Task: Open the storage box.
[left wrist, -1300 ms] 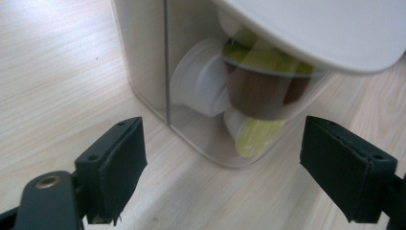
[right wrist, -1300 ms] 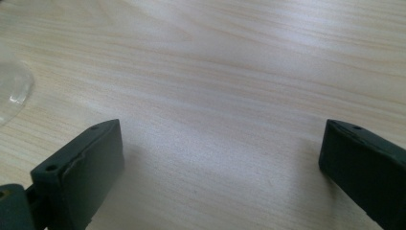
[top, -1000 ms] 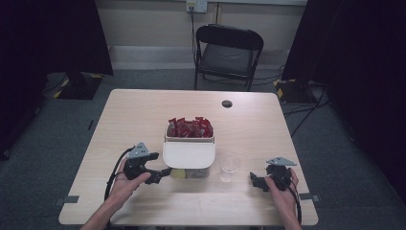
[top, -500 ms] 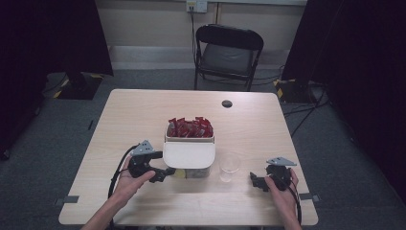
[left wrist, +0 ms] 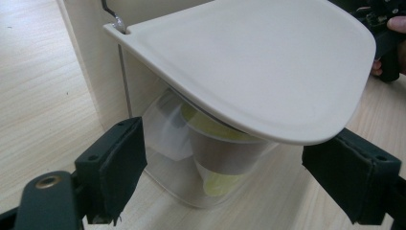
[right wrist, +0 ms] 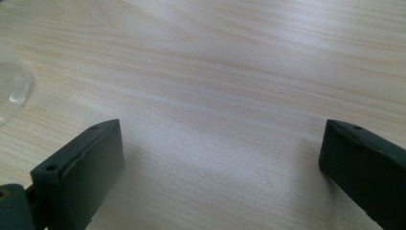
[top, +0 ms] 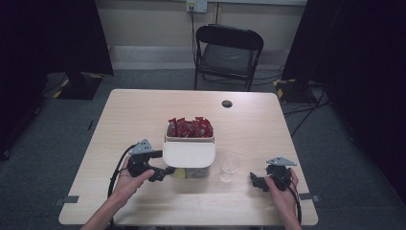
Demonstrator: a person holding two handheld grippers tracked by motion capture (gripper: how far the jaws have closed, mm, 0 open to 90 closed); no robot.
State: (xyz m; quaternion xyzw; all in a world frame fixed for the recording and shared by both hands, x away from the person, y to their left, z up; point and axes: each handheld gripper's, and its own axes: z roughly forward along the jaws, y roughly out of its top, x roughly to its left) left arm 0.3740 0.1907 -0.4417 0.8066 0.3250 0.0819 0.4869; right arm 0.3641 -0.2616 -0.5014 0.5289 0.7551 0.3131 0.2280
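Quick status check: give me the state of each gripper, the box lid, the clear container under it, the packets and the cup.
Left gripper: open, jaws either side of clear container.
Right gripper: open, resting on table.
White lid: raised, overhanging front.
Clear container: upright under lid.
Red packets: standing in box.
Clear cup: upright, looks empty.

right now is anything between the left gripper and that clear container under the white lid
Nothing visible stands between them. The left gripper is open, its jaws either side of the clear container with bare table in the gap. The white lid overhangs from above, so a rising approach could catch its rim.
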